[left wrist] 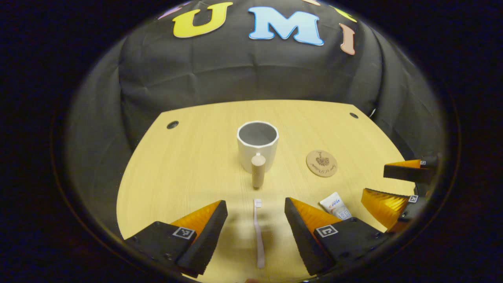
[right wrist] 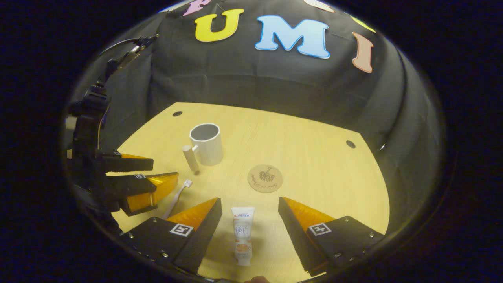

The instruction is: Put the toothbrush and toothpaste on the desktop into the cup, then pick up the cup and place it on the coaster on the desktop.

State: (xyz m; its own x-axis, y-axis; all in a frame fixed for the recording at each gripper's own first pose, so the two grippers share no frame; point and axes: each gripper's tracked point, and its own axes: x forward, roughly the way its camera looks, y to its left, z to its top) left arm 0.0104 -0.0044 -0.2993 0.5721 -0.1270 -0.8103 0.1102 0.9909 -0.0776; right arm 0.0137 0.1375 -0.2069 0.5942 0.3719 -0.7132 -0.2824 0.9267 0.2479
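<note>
A white cup (left wrist: 257, 143) with a wooden handle (left wrist: 258, 171) stands upright mid-table; in the right gripper view the cup (right wrist: 206, 143) stands left of centre. A pale toothbrush (left wrist: 258, 230) lies flat between the fingers of my open left gripper (left wrist: 255, 232), head toward the cup. The toothpaste tube (right wrist: 242, 234) lies flat between the fingers of my open right gripper (right wrist: 247, 232); its cap end (left wrist: 336, 205) peeks out at the right. A round coaster (left wrist: 321, 163) sits right of the cup, also the coaster (right wrist: 265, 178). Neither gripper touches its object.
The wooden table (left wrist: 188, 165) has two cable holes (left wrist: 172, 124) (left wrist: 353, 115) near its far corners. Black cloth hangs behind and beside it. The right gripper (left wrist: 397, 184) shows at the right edge, the left gripper (right wrist: 133, 177) at the left of the right gripper view.
</note>
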